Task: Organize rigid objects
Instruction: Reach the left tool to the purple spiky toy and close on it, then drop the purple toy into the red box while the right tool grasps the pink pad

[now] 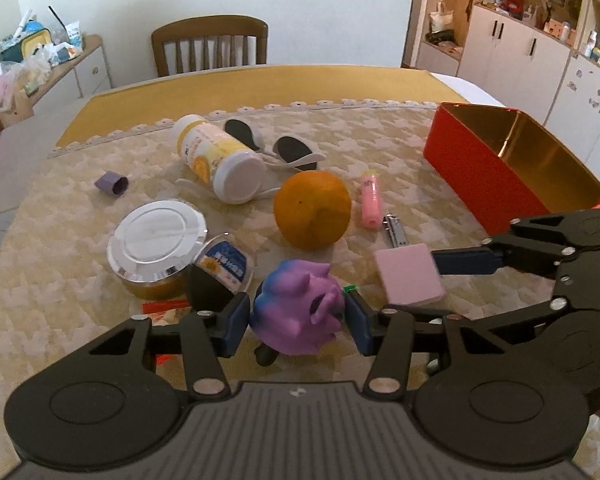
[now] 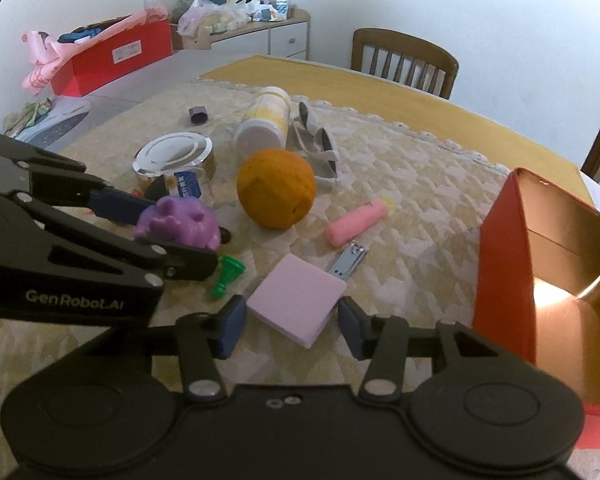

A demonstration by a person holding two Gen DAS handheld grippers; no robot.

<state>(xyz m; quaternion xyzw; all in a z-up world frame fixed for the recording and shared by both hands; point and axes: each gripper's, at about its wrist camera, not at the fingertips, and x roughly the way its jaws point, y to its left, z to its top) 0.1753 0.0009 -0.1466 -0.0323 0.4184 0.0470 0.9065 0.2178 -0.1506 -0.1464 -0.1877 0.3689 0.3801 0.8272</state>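
Purple pig toy (image 1: pixel 300 312) gripped by left fingers (image 1: pixel 236 320), base hidden, right fingers (image 2: pixel 232 328) clasping pink pad (image 2: pixel 296 304).

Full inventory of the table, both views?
orange: 1, orange, centre
bottle: 1, white-yellow, lying behind orange
sunglasses: 1, white, beside bottle
tin: 1, silver lid, left
cap: 1, purple, far left
tube: 1, pink, right of orange
nail clipper: 1, metal, by tube
green piece: 1, green, near toy
box: 1, red, open, right
toy: 1, purple, in left gripper
block: 1, pink, in right gripper
left gripper: black, closed on toy
right gripper: black, closed on block
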